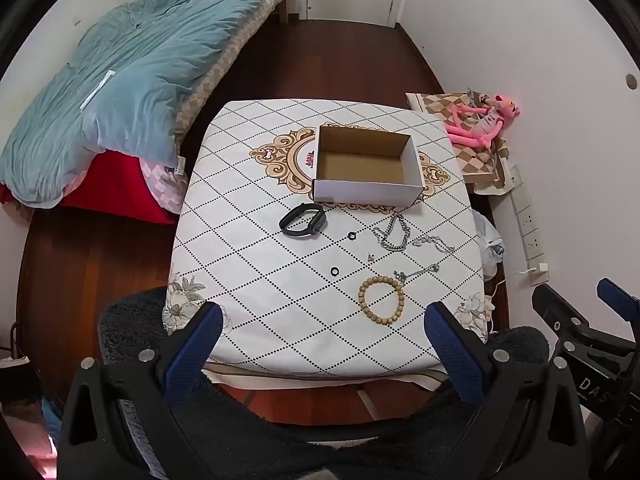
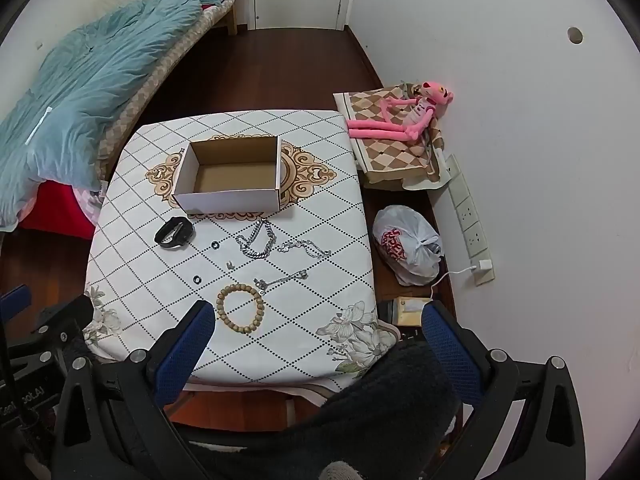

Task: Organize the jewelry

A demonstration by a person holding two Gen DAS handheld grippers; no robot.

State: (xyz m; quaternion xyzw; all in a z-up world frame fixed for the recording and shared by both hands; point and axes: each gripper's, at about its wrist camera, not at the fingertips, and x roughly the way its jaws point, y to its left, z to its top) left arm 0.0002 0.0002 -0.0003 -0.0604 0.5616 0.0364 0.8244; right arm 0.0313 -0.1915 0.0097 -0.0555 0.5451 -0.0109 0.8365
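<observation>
Low in the left wrist view the left gripper (image 1: 324, 340) hangs over the near edge of the tabletop (image 1: 256, 280), its blue-padded jaws spread wide with nothing between them. The right gripper (image 2: 318, 340) sits the same way at the bottom of its own view, jaws wide apart and holding nothing; its dark frame also shows at the lower right edge of the left view.

Nearest on the diamond-patterned cloth, just above the jaws, lies a wooden bead bracelet (image 1: 382, 300) in a flat ring. Just past it, up and to the right, a thin silver chain (image 1: 418, 272) trails across the cloth. Left of that sits a small dark ring (image 1: 334, 271), and a second dark ring (image 1: 352, 236) lies further up, with a tiny metal piece (image 1: 371, 257) between them and to the right. Toward the frame's middle a heavy silver link chain (image 1: 394, 232) lies bunched, another fine chain (image 1: 434, 242) beside it on the right, and a black wristband (image 1: 304, 220) on the left.

Beyond them all stands an open cardboard box (image 1: 368, 192), showing only its brown floor.

At upper left is a bed with a teal quilt (image 1: 132, 80); at upper right, a pink plush toy (image 1: 482, 120).
</observation>
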